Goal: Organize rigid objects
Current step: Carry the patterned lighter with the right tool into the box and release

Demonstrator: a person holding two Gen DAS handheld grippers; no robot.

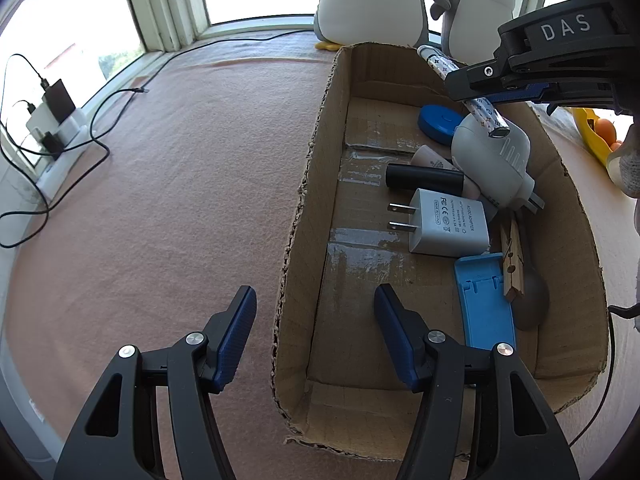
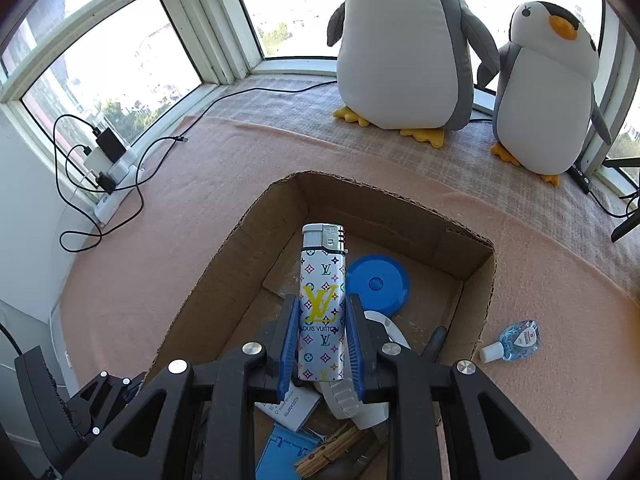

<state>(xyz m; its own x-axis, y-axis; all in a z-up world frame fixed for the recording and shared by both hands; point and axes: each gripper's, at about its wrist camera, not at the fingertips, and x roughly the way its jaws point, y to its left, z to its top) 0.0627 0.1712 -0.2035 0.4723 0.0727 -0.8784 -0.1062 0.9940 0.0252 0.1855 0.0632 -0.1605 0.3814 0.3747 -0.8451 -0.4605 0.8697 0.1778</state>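
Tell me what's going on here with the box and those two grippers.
A person with a handheld gripper in each hand is sorting small items into a cardboard box. The right gripper is shut on a patterned lighter and holds it above the box. The left gripper straddles the box's near wall, with nothing pressed between its pads. A white charger, a blue disc and a clothespin already lie inside. A small clear bottle lies outside.

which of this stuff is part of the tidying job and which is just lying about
Part of the job:
- lighter in the right tool
- cardboard box
- white charger
- blue disc
- small clear bottle

Lying about:
- two plush penguins
- power strip
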